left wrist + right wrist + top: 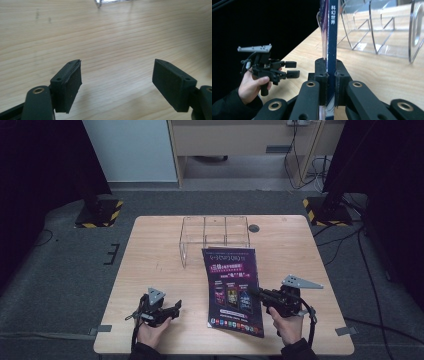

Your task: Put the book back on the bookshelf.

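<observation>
A magazine (232, 290) with a dark purple cover lies face up at the table's front middle, slightly askew. My right gripper (256, 293) is shut on its right edge; in the right gripper view the jaws (331, 75) clamp the blue spine (331, 37) with white characters. My left gripper (175, 309) sits low at the front left, apart from the magazine, with its jaws open. Only bare wood lies between its pads (117, 75). The right gripper view also shows the left gripper (292, 68) in the person's hand. A clear acrylic divider box (215, 237) stands behind the magazine.
The wooden table (150, 250) has a round cable hole (254, 228) at the back right of the box. Black stands with yellow-black striped feet (100, 212) (325, 210) flank the table's far corners, and cables run on the floor at the right.
</observation>
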{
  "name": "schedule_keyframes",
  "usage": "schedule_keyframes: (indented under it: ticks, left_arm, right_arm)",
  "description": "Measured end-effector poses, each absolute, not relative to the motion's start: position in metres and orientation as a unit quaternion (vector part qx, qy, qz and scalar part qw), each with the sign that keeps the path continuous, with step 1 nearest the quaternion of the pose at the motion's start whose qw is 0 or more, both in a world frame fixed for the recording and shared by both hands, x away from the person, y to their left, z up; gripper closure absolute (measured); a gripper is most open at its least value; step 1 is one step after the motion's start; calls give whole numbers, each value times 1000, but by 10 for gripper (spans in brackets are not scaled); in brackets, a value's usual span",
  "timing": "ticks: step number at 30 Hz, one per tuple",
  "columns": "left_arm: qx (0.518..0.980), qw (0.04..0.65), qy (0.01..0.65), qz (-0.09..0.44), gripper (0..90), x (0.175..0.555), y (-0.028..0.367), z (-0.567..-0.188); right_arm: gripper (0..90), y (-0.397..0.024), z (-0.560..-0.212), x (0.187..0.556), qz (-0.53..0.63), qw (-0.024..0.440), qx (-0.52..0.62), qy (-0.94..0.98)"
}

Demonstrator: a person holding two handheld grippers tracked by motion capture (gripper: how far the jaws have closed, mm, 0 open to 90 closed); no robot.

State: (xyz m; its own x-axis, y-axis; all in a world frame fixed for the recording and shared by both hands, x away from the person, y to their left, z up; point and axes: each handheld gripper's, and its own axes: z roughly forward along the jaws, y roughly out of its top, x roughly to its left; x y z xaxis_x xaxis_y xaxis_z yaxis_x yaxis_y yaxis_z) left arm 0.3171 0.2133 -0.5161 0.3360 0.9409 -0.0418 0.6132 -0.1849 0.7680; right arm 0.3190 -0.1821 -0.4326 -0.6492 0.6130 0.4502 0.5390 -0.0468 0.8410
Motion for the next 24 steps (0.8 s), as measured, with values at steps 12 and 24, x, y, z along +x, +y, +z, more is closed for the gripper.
schedule_keyframes:
  ticks: [12,24]
  left_arm:
    - [724,327,552,251,208,325,228,-531]
    - [717,305,574,252,162,329,234,-535]
  right_arm:
    - [845,-181,-404,323,600,84,409,682]
    - [845,-188,-379,329,616,121,411,661]
